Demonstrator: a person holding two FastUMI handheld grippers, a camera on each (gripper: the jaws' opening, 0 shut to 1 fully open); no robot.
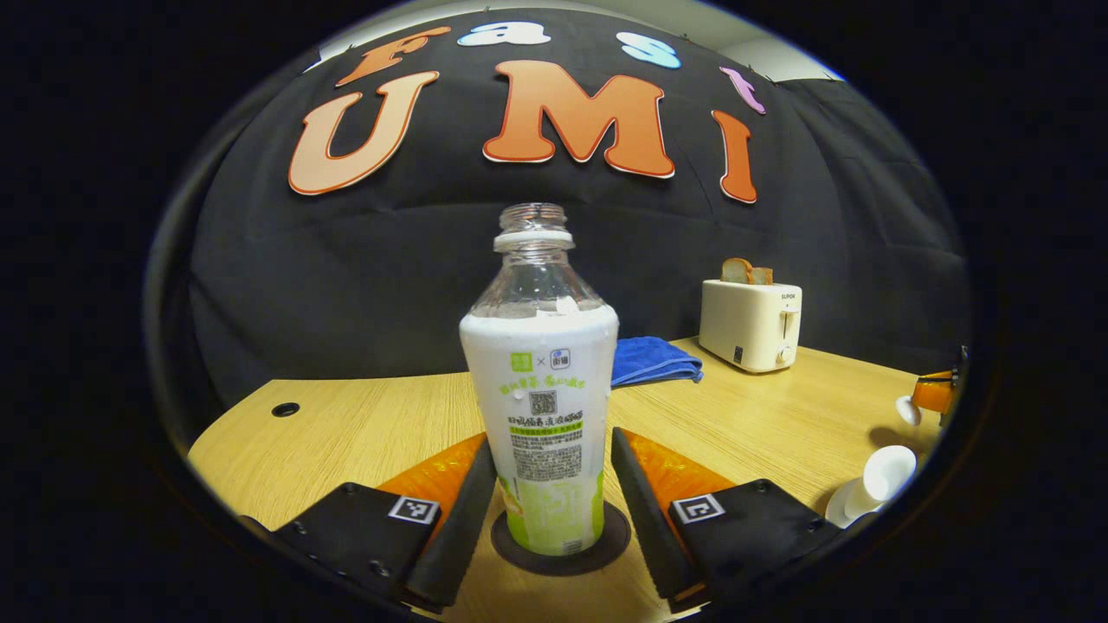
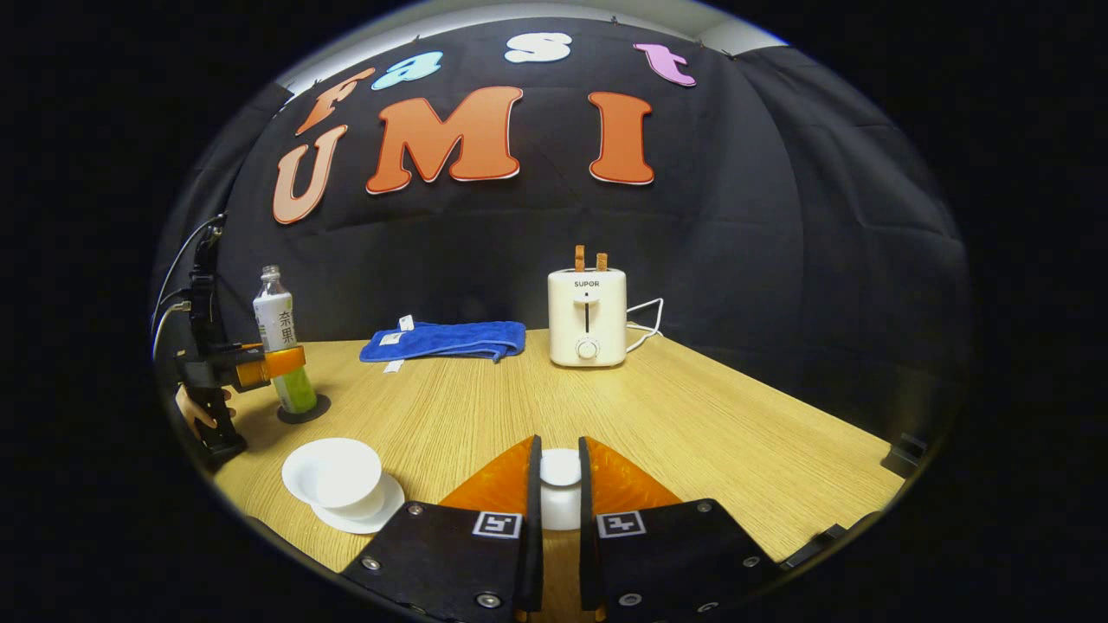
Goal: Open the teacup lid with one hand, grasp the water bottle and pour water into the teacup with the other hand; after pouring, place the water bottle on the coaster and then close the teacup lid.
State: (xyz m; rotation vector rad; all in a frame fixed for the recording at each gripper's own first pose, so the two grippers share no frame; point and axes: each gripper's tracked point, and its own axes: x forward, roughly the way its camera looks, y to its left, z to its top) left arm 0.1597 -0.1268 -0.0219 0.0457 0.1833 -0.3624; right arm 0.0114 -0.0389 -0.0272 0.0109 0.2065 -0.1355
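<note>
Since each label below is taken from this scene, the lines run outward from the bottle.

Water bottle point(image 1: 538, 407): uncapped and upright, its base on the dark round coaster point(image 1: 606, 545), standing between the left claw's fingers.
Left claw point(image 1: 554, 484): parted a little wider than the bottle; a thin gap shows on each side in the left gripper view, so by the look of it the bottle is let go, not gripped. The right gripper view shows this claw point(image 2: 281, 363) level with the bottle's middle, held by a hand point(image 2: 197, 407).
Teacup point(image 2: 342, 474): open, white, on its saucer, ahead and to the left of the right claw, near the coaster.
Teacup lid point(image 2: 561, 489): pinched between the right claw's point(image 2: 560, 484) fingers, which press on both its sides; whether it rests on the wooden table point(image 2: 736, 433) or hangs just above cannot be told.
Water in the cup: cannot be made out.
Done, judging by the layout: lid off, bottle set on the coaster.
Left: carry the lid leftward and set it on the teacup.
Beyond: blue towel point(image 2: 450, 339) and toaster point(image 2: 587, 318) far ahead of the right claw.
</note>
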